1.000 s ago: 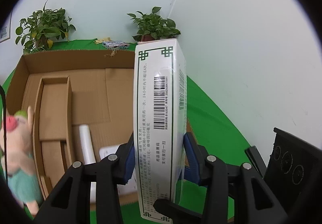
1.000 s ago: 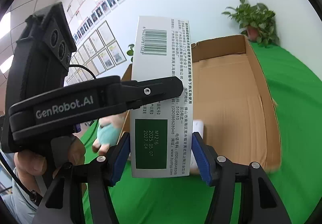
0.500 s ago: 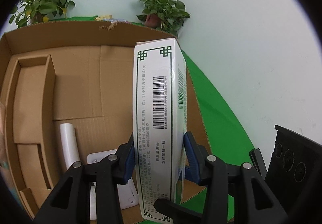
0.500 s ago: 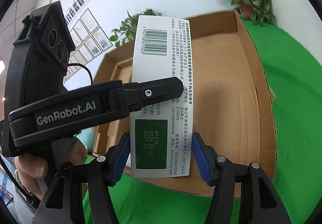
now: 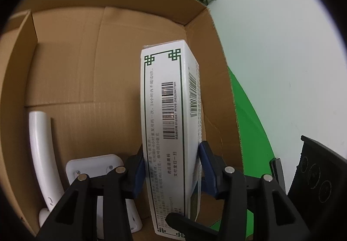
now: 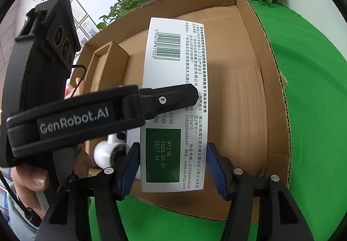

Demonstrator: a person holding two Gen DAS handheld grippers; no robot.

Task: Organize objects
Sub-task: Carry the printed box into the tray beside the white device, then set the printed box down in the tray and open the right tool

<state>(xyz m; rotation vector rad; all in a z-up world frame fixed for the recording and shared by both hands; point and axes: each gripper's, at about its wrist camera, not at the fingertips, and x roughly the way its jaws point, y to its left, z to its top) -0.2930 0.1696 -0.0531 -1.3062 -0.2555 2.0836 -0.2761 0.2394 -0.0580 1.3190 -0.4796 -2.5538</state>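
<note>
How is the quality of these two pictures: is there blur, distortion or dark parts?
Left wrist view: sharp on the white medicine box, whose barcode is readable; fisheye bends the cardboard box walls; black vignette fills the corners. Right wrist view: bright, even light, print on the medicine box crisp; the green cloth curves strongly toward the edge.

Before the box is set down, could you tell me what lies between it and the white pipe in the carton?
Left wrist view: a white plastic bracket and bare cardboard lie between the box and pipe.
</note>
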